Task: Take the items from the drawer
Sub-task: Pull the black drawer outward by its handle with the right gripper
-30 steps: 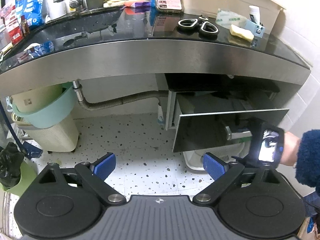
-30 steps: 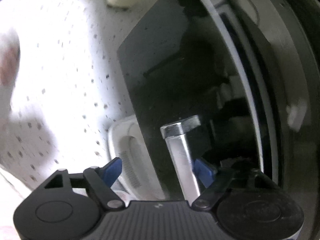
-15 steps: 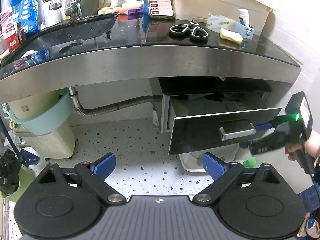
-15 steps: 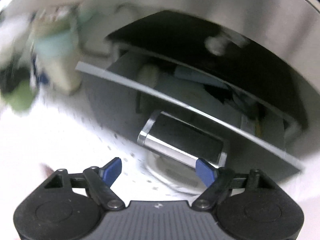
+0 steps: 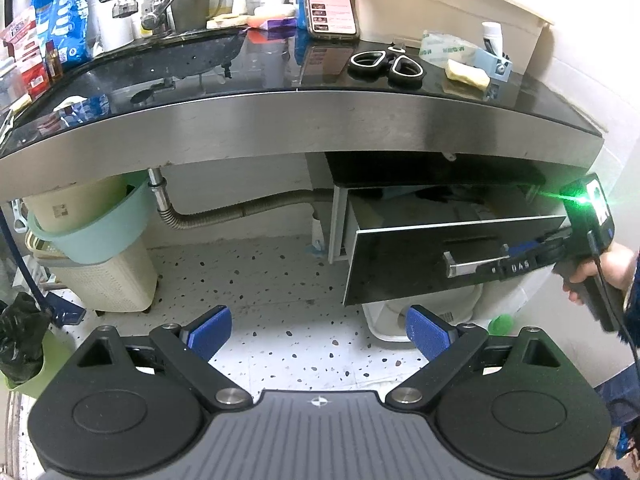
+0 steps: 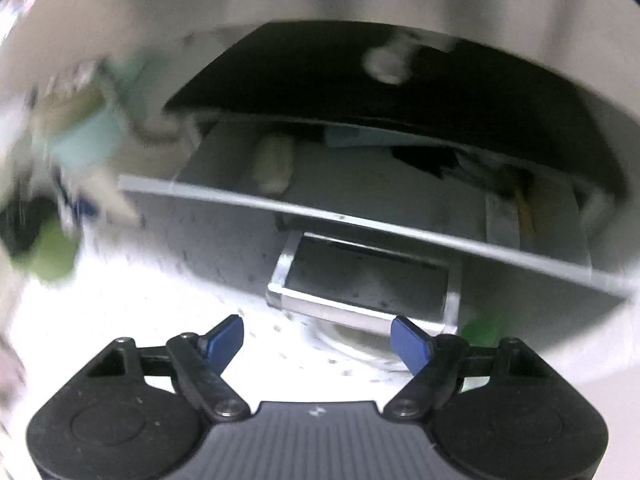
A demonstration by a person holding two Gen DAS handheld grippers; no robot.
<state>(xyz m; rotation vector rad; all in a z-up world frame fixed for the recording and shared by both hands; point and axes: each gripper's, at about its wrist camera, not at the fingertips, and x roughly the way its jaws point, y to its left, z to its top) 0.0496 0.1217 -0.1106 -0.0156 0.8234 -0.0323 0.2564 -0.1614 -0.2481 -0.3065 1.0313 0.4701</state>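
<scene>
A black-fronted drawer [image 5: 420,264] with a metal handle [image 5: 476,266] stands pulled open under the steel-edged counter. In the right wrist view the drawer [image 6: 360,276] holds a pale roll-like item [image 6: 272,164], a light blue item [image 6: 360,138] and dark things at the back. My right gripper [image 6: 318,340] is open and empty, just in front of the handle [image 6: 360,312]; it also shows in the left wrist view [image 5: 520,256] at the handle's right end. My left gripper [image 5: 318,332] is open and empty, well back over the floor.
On the counter lie a phone [image 5: 330,4], black scissors [image 5: 384,66] and soap [image 5: 466,74]. A teal basin [image 5: 96,232] on a cream basket [image 5: 108,284] stands at the left, a drain hose [image 5: 240,210] behind. A white tub [image 5: 392,320] sits below the drawer.
My right gripper turned from sideways against the drawer front to level, facing the handle. The drawer now stands further out. My left gripper drew back a little.
</scene>
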